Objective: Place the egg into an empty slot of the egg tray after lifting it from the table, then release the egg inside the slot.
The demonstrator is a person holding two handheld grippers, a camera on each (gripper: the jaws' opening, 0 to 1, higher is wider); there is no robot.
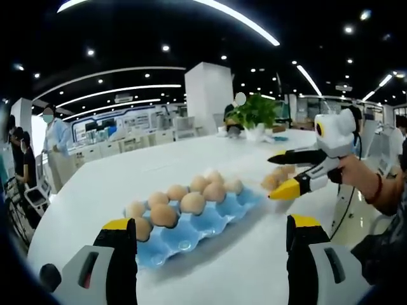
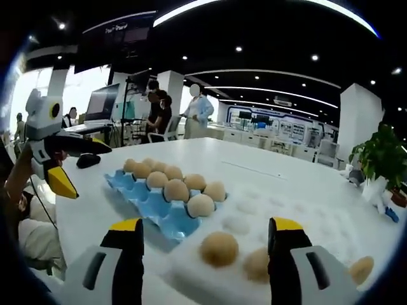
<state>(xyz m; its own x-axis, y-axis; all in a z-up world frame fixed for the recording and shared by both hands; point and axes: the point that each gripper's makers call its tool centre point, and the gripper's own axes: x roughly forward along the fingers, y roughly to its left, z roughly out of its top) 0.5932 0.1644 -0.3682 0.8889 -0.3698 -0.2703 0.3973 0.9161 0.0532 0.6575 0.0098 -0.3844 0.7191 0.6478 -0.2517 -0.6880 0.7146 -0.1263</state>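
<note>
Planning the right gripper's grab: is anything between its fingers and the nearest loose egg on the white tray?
Nothing visible. In the right gripper view the right gripper is open, and the egg lies between and just beyond its fingers, on the white tray.

I see a dark ceiling (image 1: 159,25) with curved light strips (image 2: 267,73), white pillars (image 1: 208,95), a potted plant (image 1: 255,114) and desks (image 2: 95,127) behind.
</note>
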